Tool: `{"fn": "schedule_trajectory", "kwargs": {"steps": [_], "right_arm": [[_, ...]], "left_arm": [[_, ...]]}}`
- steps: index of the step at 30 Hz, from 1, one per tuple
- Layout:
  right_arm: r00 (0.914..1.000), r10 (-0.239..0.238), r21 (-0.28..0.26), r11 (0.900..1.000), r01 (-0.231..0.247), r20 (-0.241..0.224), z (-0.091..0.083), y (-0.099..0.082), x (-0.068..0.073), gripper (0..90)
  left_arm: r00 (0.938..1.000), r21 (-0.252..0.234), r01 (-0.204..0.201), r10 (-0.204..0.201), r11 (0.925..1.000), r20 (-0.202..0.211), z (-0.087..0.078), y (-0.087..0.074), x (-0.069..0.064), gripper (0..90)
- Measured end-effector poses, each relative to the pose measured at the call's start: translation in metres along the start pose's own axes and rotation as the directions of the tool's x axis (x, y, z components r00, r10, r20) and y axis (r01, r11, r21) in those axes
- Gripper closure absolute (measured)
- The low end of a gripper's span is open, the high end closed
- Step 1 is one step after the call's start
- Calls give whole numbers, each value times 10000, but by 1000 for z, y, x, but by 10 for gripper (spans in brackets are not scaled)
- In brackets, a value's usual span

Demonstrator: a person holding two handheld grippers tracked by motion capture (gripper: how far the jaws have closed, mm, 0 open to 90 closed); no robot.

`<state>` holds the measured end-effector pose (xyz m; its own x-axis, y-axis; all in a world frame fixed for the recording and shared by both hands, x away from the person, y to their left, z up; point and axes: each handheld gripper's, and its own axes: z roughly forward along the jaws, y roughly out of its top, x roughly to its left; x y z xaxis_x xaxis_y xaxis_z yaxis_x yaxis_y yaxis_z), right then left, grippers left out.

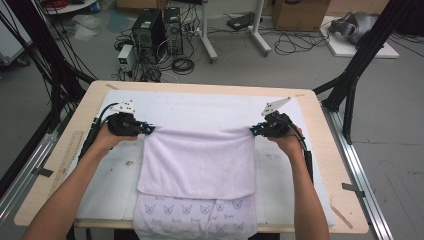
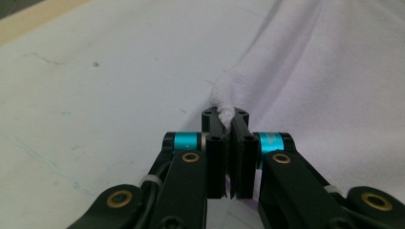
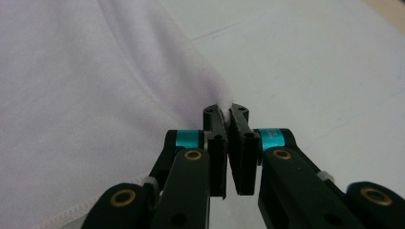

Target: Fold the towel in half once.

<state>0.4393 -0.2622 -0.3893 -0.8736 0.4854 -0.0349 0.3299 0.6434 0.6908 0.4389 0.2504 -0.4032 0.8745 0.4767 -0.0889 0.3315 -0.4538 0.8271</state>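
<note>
- Pale wooden counter (image 1: 320, 131), covered almost edge to edge by a white mat (image 1: 200, 105) with faint smudges and pen marks.
- Grey floor beyond, strewn with cables; two dark computer towers (image 1: 158, 30) past the far edge, white stand legs (image 1: 260, 30) beside them, cardboard boxes (image 1: 300, 12) at the back.
- Black frame struts (image 1: 370, 45) rising at both sides, a metal rail (image 1: 362, 185) running along the right edge.
- Wooden ruler (image 1: 67, 152) lying on the left strip of the counter, well apart from the cloth.
- Pale lilac garment (image 1: 197, 162) spread in the middle of the mat, top layer folded over; a printed lower part with small butterfly-like figures (image 1: 195, 212) hanging past the near edge.
- Left claw (image 1: 149, 130) at the garment's far left corner, jaws pinched tight on a tuft of fabric, seen close in the left gripper view (image 2: 228, 125).
- Right claw (image 1: 254, 131) at the far right corner, likewise clamped on a fold of cloth, seen close in the right gripper view (image 3: 227, 121).
- Fabric drawn taut into a straight edge between the two corners, creases fanning away from each pinch.
- Bare forearms entering from the near side, one hand (image 1: 107, 140) behind each claw.
- Path between the claws free of anything but the cloth.
</note>
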Motion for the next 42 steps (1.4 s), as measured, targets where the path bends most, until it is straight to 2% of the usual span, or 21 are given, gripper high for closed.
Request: {"fn": "schedule_trajectory", "kwargs": {"steps": [1, 4, 7, 10, 13, 15, 17, 19, 23, 26, 36, 38, 42], "right_arm": [[10000, -20, -85, 10000, 21, 97, -1, 2, 0, 868], [9996, -23, -178, 9998, 29, 289, -3, 8, -3, 870], [9979, -146, -231, 9996, 161, 636, -5, 16, -5, 871], [9942, -220, -295, 9992, 253, 1057, -7, 22, -9, 871], [9915, -181, -421, 9988, 237, 1286, -9, 27, -13, 871], [9887, -267, -425, 9985, 333, 1477, -8, 34, -16, 871], [9842, -352, -465, 9980, 439, 1735, -7, 40, -18, 871], [9823, -370, -488, 9977, 467, 1834, -6, 44, -21, 871], [9787, -162, -558, 9980, 281, 2045, -6, 46, -27, 870], [9719, -106, -791, 9964, 300, 2350, -7, 48, -31, 870], [9602, 382, -1062, 9943, -89, 2768, -3, 42, -48, 870], [9564, 463, -1131, 9935, -141, 2882, -4, 44, -51, 870], [9497, 466, -1251, 9921, -79, 3096, -6, 51, -60, 870]], "left_arm": [[10000, -97, 6, -6, 10000, -59, -1, 2, 2, 862], [9999, 179, -83, 85, 9998, -129, -3, 8, 6, 862], [9993, 61, -244, 245, 9997, -275, -4, 14, 8, 862], [9991, -240, -92, 82, 9997, -421, -4, 13, 14, 862], [9982, -514, 177, -206, 9985, -565, -5, 10, 21, 862], [9975, -600, 146, -187, 9981, -675, -5, 12, 23, 862], [9965, -419, 62, -97, 9991, -829, -6, 17, 25, 862], [9967, -540, 2, -46, 9985, -811, -7, 25, 28, 862], [9958, -392, -278, 242, 9988, -886, -7, 40, 35, 862], [9954, -479, -249, 203, 9985, -939, -6, 48, 43, 861], [9923, -544, -499, 433, 9973, -1157, 6, 69, 59, 861], [9904, -708, -617, 522, 9956, -1278, 7, 73, 61, 861], [9913, -824, -465, 359, 9955, -1263, 13, 68, 67, 861]]}}
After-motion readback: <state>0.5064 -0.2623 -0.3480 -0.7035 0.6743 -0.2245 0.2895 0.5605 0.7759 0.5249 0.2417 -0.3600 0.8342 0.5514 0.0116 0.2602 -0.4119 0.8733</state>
